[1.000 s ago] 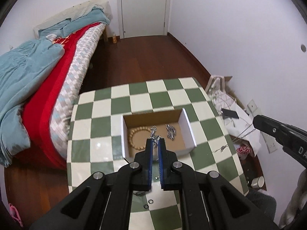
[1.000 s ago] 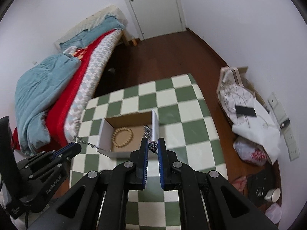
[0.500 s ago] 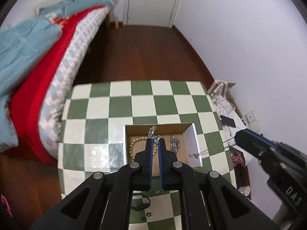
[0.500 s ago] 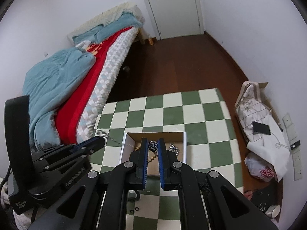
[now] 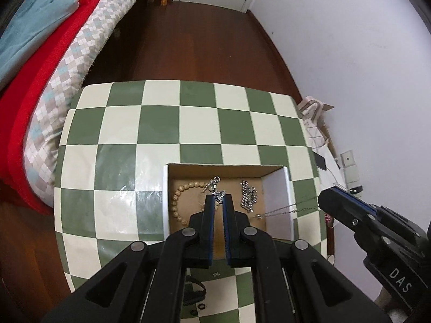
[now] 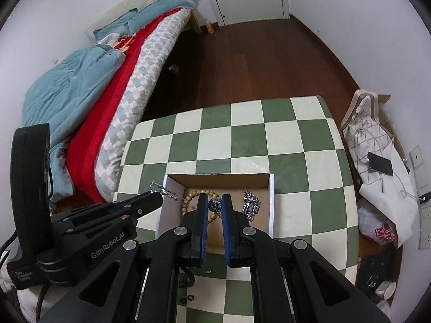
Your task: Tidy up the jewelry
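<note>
Holding a silver necklace chain (image 5: 285, 211) strung between the two grippers, directly above the open cardboard box (image 5: 277, 207).

The left gripper (image 5: 218, 198) is pinched nearly shut on the clasp end of the chain, over the box's middle beside the wooden bead bracelet (image 5: 179, 197); the right gripper (image 6: 215, 205) is closed on the dark round pendant (image 6: 214, 205), and the chain's long axis runs across the box from left to right. Both ends sit over the opening, so lowering and releasing looks like the coming move; the left end appears nearer the box floor. A silver link bracelet (image 5: 247, 196) already lies inside. The box rests on a green-and-cream checkered table (image 5: 199, 123), with small black rings (image 5: 200, 306) near its front edge, in a bedroom with a bed (image 6: 102, 91) and wooden floor (image 5: 188, 37).
</note>
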The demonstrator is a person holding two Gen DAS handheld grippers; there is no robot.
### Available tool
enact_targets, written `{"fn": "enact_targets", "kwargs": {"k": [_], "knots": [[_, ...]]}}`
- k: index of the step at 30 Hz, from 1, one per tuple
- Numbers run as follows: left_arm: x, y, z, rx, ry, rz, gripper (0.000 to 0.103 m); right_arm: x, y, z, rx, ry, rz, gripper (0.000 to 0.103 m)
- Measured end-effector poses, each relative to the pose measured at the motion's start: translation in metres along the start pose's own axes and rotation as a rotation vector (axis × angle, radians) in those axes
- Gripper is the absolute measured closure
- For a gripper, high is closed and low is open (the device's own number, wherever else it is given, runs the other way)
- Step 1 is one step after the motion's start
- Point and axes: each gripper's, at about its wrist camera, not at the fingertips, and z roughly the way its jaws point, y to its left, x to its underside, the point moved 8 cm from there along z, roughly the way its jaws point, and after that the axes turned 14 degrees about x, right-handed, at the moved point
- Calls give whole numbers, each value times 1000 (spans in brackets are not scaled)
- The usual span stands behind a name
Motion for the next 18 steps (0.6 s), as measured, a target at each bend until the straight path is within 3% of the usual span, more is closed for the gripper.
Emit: {"fn": "enact_targets", "kwargs": {"k": [4,5,6,7,8,9,10,12,14,15,17,18], "knots": [[-6,9,2,-53,10,-4,92,-7,0,12,-13,41,15,92],[-7,12,2,-75,9,1,82,-9,-2,15,-12,54,21,92],[-8,15,0,-107,4,4,60,-10,-3,19,-16,71,27,92],[-10,18,-2,-126,-3,8,44,-10,-3,21,-12,82,24,90],[-11,21,-5,-153,-18,15,23,-10,-4,24,-6,93,23,83],[-11,24,-9,-180,-41,23,20,-10,-6,25,4,95,24,76],[-11,26,-12,-194,-55,29,20,-8,-8,27,20,96,23,58],[-7,32,-16,-236,-61,37,14,-5,-12,29,42,100,22,42],[-4,37,-19,-278,-65,50,1,1,-17,33,68,106,20,32],[-1,40,-21,-307,-72,60,1,4,-19,35,91,108,12,27],[4,42,-25,-342,-91,77,1,11,-24,40,154,109,-6,6],[8,44,-27,-356,-97,80,1,16,-26,41,185,108,-17,5]]}}
